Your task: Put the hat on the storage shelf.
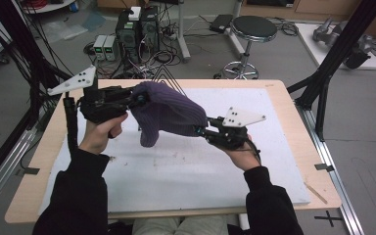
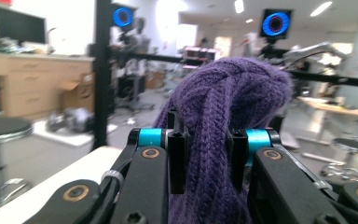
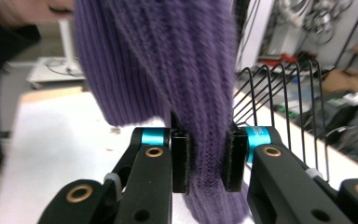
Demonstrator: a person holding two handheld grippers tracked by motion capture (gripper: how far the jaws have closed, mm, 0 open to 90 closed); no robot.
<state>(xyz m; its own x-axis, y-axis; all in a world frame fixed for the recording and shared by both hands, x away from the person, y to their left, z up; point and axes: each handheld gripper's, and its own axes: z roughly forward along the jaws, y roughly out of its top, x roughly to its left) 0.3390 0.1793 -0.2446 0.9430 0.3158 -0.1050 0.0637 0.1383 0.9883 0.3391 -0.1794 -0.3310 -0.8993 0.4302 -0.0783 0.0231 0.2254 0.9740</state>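
A purple knitted hat (image 1: 164,111) hangs in the air over the white foam mat (image 1: 186,171), stretched between both grippers. My left gripper (image 1: 139,99) is shut on the hat's upper left edge; in the left gripper view the knit (image 2: 209,154) is pinched between its pads. My right gripper (image 1: 199,130) is shut on the lower right edge, and the right gripper view has the ribbed fabric (image 3: 205,154) squeezed between its jaws. A loose flap of the hat (image 1: 148,137) droops toward the mat.
A black wire rack (image 1: 162,78) stands at the table's far edge behind the hat, its prongs (image 3: 284,93) close to my right gripper. The wooden table (image 1: 44,161) borders the mat. A stool (image 1: 252,29) and computer boxes (image 1: 137,32) sit on the floor beyond.
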